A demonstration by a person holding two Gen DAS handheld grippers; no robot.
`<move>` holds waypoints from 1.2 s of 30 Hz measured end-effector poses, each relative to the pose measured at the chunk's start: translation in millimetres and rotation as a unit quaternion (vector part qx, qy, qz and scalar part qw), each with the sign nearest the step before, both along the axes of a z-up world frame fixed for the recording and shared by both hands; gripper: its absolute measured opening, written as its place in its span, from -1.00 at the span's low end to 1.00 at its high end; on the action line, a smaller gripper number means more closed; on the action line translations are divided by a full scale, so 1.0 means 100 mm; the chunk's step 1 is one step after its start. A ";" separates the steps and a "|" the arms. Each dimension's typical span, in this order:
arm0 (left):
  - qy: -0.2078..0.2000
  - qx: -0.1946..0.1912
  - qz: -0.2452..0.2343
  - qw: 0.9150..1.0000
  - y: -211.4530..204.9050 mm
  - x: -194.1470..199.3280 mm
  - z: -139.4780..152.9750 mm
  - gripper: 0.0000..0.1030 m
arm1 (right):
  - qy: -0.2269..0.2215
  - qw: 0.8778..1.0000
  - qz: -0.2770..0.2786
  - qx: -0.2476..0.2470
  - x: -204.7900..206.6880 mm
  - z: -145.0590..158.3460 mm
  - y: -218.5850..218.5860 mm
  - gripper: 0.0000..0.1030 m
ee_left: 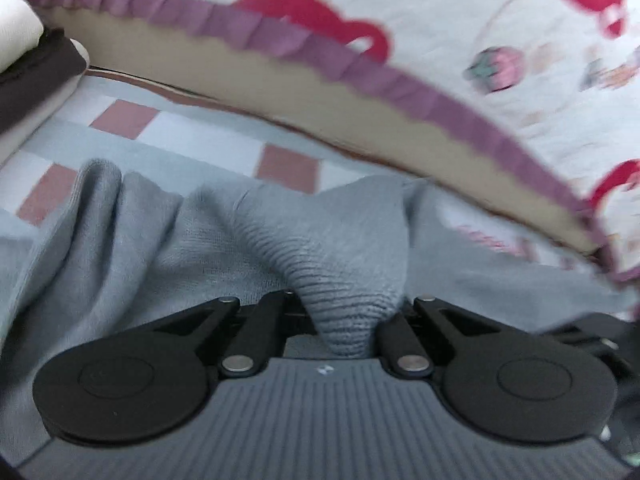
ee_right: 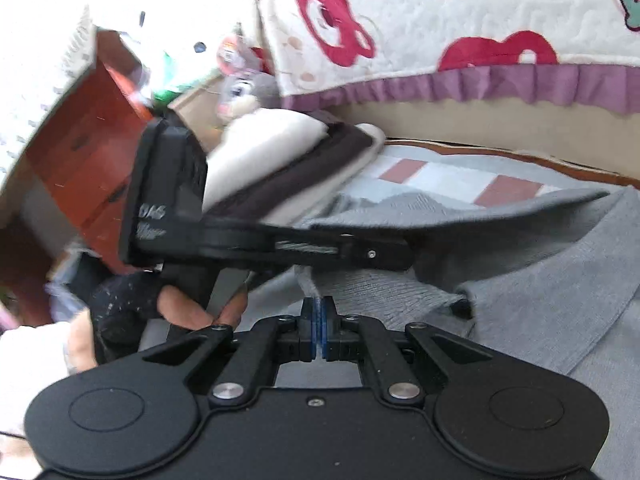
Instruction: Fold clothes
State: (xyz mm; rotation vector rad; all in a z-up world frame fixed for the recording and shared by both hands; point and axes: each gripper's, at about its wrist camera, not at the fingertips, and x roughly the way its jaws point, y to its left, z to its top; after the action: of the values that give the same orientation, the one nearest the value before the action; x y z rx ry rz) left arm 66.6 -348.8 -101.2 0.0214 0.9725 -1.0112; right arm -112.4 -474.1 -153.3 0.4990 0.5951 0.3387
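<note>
The left claw (ee_left: 346,320) is gripping a bunched ribbed edge of the grey sweater (ee_left: 132,240) — knit fabric is bulging out between its fingers. The sweater is lying crumpled on a checked sheet (ee_left: 192,136) of pale blue, white and dusty-pink squares, apparently a bed or mat. The right claw (ee_right: 319,330) is sitting with its blue pads (ee_right: 326,330) pressed together; whether a thin bit of knit is caught between them is hard to tell — the view is blurred. In the right wrist view the left claw is reaching across over the sweater, a hand (ee_right: 192,308) on its handle. A folded stack (ee_right: 288,156) of white and dark clothes is resting behind. A quilt (ee_right: 480,12) with red prints and a purple ruffle is hanging beyond the sheet.
</note>
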 end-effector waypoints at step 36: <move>-0.290 0.067 -0.092 0.950 0.48 -1.21 0.03 -0.50 | 0.206 0.957 -0.167 -0.118 0.38 -0.23 -0.32 -0.90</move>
State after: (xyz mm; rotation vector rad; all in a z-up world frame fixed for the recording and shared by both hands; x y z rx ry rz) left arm -54.4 -301.0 -98.0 0.5054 0.5006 -1.0231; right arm -74.0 -506.0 -175.9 0.4307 0.9274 -0.1652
